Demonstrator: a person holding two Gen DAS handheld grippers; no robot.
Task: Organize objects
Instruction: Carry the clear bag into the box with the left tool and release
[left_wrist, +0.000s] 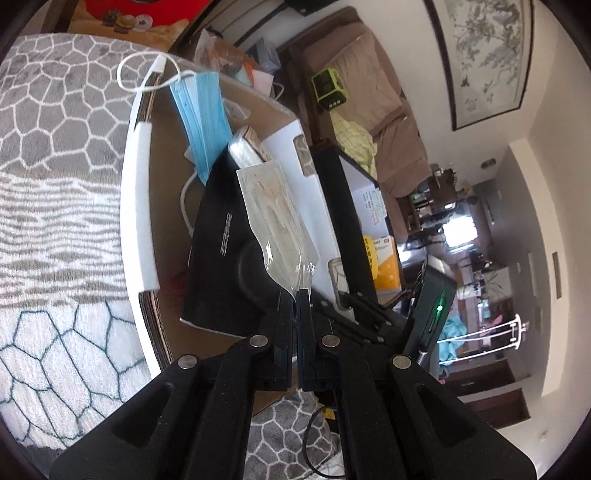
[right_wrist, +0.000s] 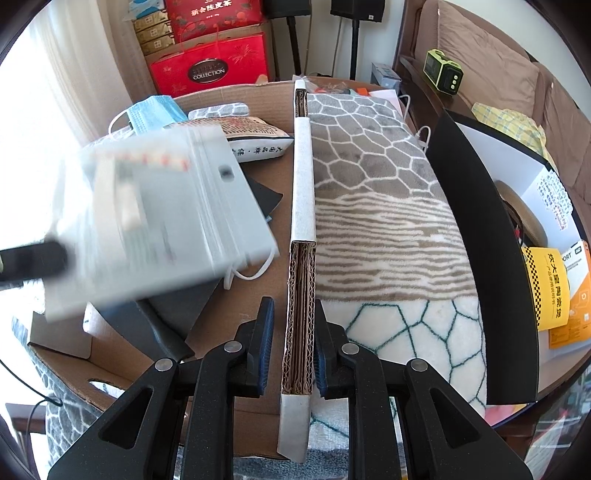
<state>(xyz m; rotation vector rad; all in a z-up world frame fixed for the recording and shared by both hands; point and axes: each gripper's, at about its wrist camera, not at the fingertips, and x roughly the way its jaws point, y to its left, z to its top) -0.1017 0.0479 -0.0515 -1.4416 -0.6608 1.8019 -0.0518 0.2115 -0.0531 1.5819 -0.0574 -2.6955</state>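
Note:
My left gripper (left_wrist: 298, 293) is shut on the corner of a clear plastic packet (left_wrist: 275, 218) and holds it over the open cardboard box (left_wrist: 162, 236). The same packet shows blurred in the right wrist view (right_wrist: 147, 218), with the left gripper's dark tip at the far left. In the box lie a black item (left_wrist: 225, 258), blue face masks (left_wrist: 203, 114) and a small patterned pillow (right_wrist: 255, 142). My right gripper (right_wrist: 293, 339) is closed around the box's corrugated wall (right_wrist: 301, 280), one finger on each side.
A grey and white patterned blanket (right_wrist: 380, 206) lies beside the box. A black and white board (right_wrist: 480, 236) stands to its right. Red gift boxes (right_wrist: 210, 70) stand behind. A sofa with a green device (right_wrist: 443, 74) is at the back right.

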